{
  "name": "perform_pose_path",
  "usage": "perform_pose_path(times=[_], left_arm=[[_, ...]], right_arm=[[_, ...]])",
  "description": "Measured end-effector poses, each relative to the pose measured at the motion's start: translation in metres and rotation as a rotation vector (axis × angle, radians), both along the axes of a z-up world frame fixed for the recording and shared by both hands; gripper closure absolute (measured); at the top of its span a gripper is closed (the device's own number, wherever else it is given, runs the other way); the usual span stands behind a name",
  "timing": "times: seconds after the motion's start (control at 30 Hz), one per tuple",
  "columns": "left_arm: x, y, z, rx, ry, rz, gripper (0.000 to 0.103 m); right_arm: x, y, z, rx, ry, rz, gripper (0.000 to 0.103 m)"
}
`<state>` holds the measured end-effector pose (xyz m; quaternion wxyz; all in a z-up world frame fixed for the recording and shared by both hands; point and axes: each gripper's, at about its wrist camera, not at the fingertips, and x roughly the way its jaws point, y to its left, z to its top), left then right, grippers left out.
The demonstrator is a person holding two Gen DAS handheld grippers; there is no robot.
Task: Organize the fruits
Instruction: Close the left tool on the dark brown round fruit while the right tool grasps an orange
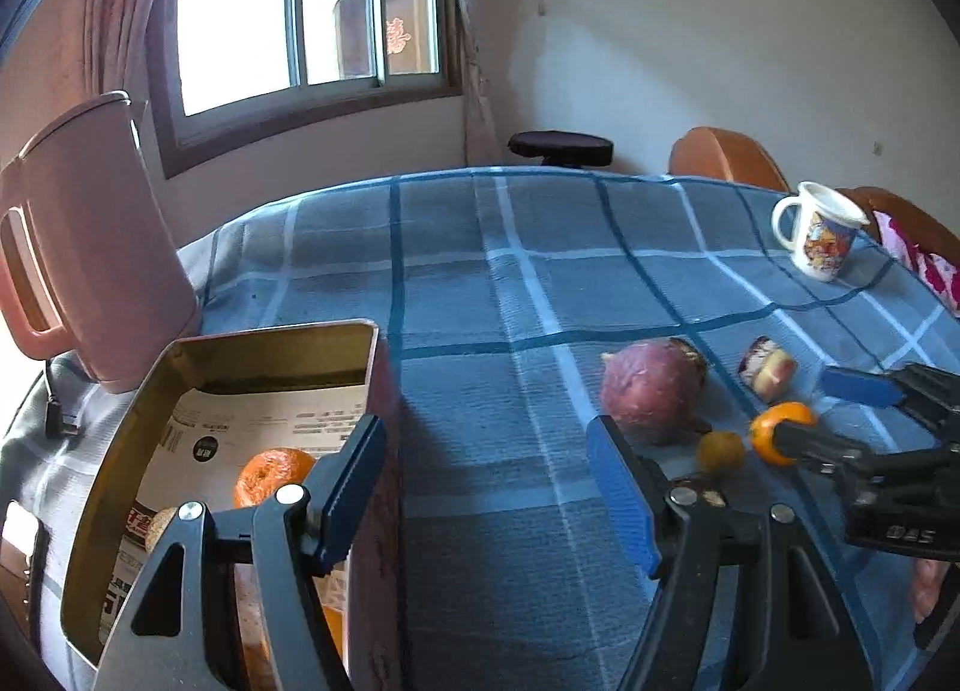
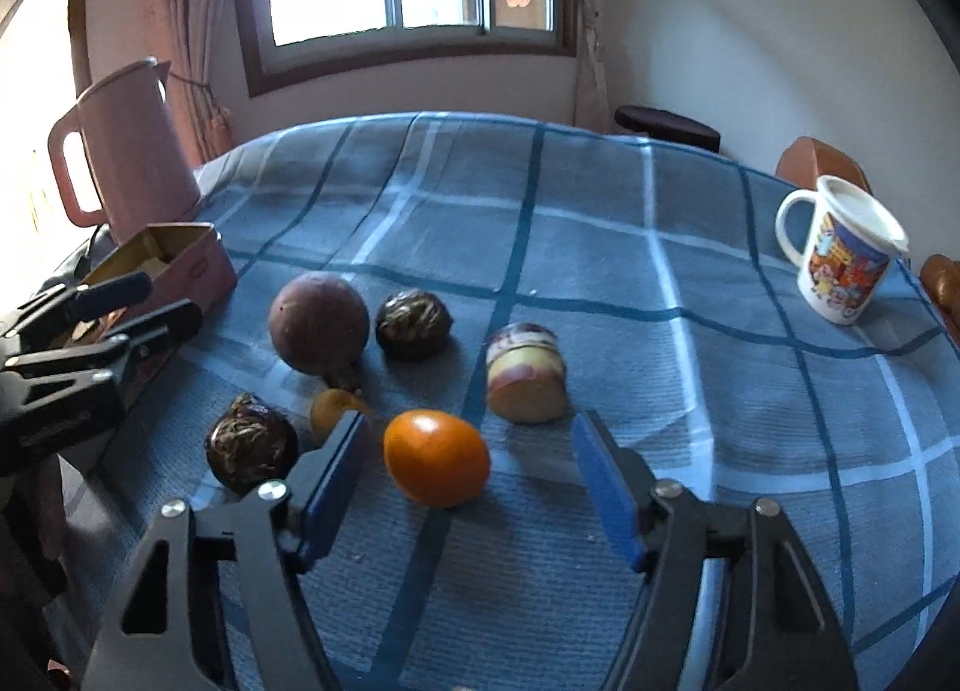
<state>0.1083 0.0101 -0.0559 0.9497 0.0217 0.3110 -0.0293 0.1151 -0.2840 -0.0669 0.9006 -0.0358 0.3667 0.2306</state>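
An orange point(image 2: 436, 457) lies on the blue checked tablecloth between the fingers of my right gripper point(image 2: 471, 478), which stands open with neither pad touching it. Around it lie a purple round fruit point(image 2: 318, 322), two dark wrinkled fruits point(image 2: 414, 325) point(image 2: 252, 451), a small yellow fruit point(image 2: 333, 409) and a cut apple piece point(image 2: 528, 373). My left gripper point(image 1: 486, 487) is open and holds nothing, its left finger over the open gold tin point(image 1: 240, 340), its right finger over the cloth. Inside the tin lies another orange point(image 1: 270, 475) on printed paper.
A pink kettle point(image 1: 78, 247) stands behind the tin at the table's left edge, its cable trailing beside it. A printed white mug point(image 2: 846, 259) stands at the far right. Brown chairs point(image 1: 726, 156) and a dark stool point(image 1: 561, 144) stand beyond the table.
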Motion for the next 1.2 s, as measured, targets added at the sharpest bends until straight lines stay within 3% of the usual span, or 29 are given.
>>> perform_pose_path(times=[0.13,0.23,0.5,0.77,1.03,1.1,1.2], left_arm=[[-0.007,-0.016,0.002,0.001,-0.004,-0.066,0.033],[-0.008,-0.028,0.000,-0.002,0.012,-0.117,0.033],[-0.005,-0.044,-0.009,-0.049,0.091,-0.210,0.033],[0.005,-0.055,-0.022,-0.043,0.184,-0.257,0.033],[0.013,-0.051,-0.028,-0.056,0.239,-0.231,0.033],[0.010,-0.054,-0.028,-0.050,0.232,-0.244,0.047],[0.005,-0.059,-0.027,-0.021,0.229,-0.264,0.057]], right_arm=[[0.006,0.008,-0.006,-0.011,0.042,0.035,0.041],[0.011,0.009,-0.010,-0.006,0.080,0.054,0.061],[0.001,-0.004,-0.001,0.019,0.020,-0.004,0.062],[-0.002,-0.006,0.003,0.019,-0.009,-0.031,0.062],[-0.001,-0.005,0.003,0.020,-0.006,-0.028,0.062],[-0.001,-0.006,0.002,0.021,-0.003,-0.028,0.062],[-0.001,-0.006,0.002,0.021,-0.004,-0.028,0.062]])
